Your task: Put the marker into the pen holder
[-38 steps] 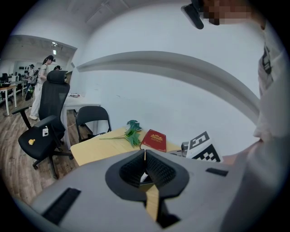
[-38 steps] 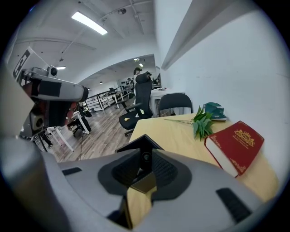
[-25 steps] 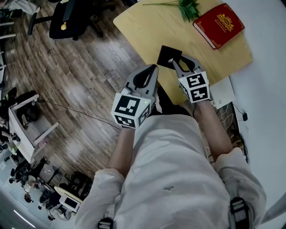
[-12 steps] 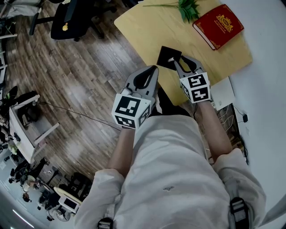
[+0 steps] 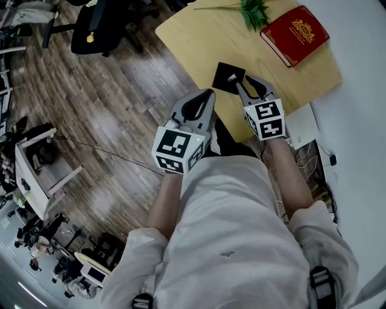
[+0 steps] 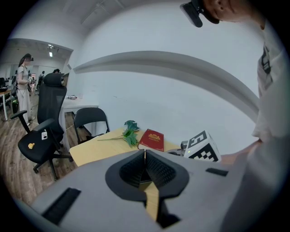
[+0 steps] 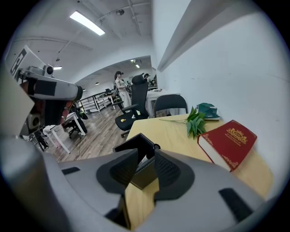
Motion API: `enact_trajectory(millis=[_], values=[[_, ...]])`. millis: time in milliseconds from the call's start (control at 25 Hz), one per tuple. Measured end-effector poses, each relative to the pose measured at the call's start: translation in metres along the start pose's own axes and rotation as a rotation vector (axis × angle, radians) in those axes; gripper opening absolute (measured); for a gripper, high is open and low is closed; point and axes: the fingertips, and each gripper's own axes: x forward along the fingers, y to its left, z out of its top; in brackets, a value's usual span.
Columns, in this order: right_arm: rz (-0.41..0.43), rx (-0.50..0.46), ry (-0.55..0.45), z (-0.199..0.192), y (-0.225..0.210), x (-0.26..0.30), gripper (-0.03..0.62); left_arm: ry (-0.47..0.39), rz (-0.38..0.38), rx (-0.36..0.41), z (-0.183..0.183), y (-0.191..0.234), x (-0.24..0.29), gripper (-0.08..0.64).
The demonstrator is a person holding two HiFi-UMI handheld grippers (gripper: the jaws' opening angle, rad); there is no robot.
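Note:
A black square pen holder [image 5: 224, 78] stands near the front edge of the yellow table [image 5: 199, 36]. The marker [image 5: 232, 77] sits inside it, only its light tip showing. My right gripper [image 5: 248, 81] is just right of the holder, open, with nothing between its fingers. In the right gripper view the holder [image 7: 136, 152] lies straight ahead past the open right gripper [image 7: 146, 157], and the marker [image 7: 142, 160] leans inside it. My left gripper [image 5: 207, 94] hovers off the table's front edge, shut and empty; in its own view the left gripper [image 6: 145, 154] has its jaws pressed together.
A red book [image 5: 295, 33] lies at the table's far right and a green plant sprig [image 5: 253, 11] beyond it. A black office chair [image 5: 96, 27] stands on the wood floor to the left. A white box [image 5: 300, 125] and cables sit below the table's right side.
The right gripper's jaws have spread and it has drawn back a little to the right of the holder, leaving the marker inside. The left gripper has stayed put.

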Motion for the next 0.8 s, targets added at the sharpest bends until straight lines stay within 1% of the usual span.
enact_trajectory(millis=[240, 480, 800], values=[[-0.006, -0.005, -0.008, 0.001, 0.006, -0.006, 0.112, -0.007, 0.001, 0.007, -0.001, 0.000, -0.007, 0.012], [-0.031, -0.002, -0.029, 0.009, 0.016, -0.014, 0.109, -0.021, -0.015, 0.023, 0.002, 0.004, -0.018, 0.012], [-0.105, 0.040, -0.051, 0.015, 0.037, -0.032, 0.091, -0.027, -0.090, 0.067, 0.003, 0.006, -0.040, 0.012]])
